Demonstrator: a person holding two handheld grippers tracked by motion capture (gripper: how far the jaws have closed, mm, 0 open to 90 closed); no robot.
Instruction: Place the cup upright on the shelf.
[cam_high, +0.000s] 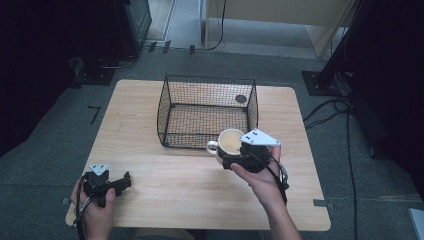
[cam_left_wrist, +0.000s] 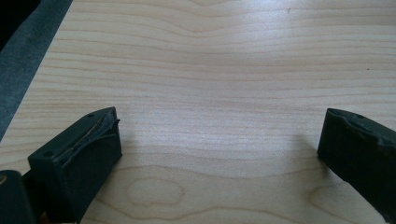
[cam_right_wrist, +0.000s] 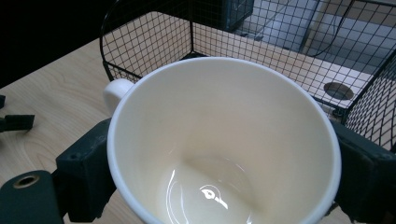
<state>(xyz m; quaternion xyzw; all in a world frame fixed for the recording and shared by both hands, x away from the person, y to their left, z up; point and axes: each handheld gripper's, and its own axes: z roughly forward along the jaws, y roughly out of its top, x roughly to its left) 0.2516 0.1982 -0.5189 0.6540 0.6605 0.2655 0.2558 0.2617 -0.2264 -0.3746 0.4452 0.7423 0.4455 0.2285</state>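
On the wooden table (cam_high: 165, 175), right gripper (cam_high: 237, 159) clasps an unmarked mug (cam_high: 229, 141).

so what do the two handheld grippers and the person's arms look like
Both are chunky black two-jaw tools. The left gripper and right gripper each carry a grey three-cornered plate with dark dots on top and trail a black cable. Jaw pads look worn and frayed. The forearms are bare, no sleeves visible.

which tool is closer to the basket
Right. The right tool holds a cup just in front of the basket; the left tool sits open near the table's near-left corner.
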